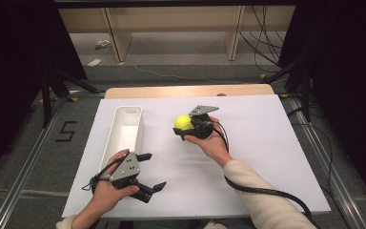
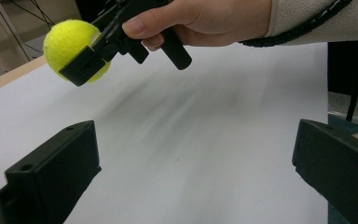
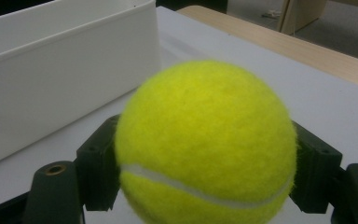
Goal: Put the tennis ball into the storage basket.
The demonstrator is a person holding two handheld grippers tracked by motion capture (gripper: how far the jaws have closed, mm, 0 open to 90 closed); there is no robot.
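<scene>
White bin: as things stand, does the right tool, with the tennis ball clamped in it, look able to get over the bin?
Probably yes. The right tool holds the tennis ball just beside the white bin, whose top is open, with bare board between; the left tool sits nearer the person, off that path.

The left hand-held gripper sits low at the near left, its jaws spread wide apart and pointing right, gripped from behind by the left hand. The right hand-held gripper is raised mid-scene, jaws clamped, the right hand beneath, sleeve trailing back.
</scene>
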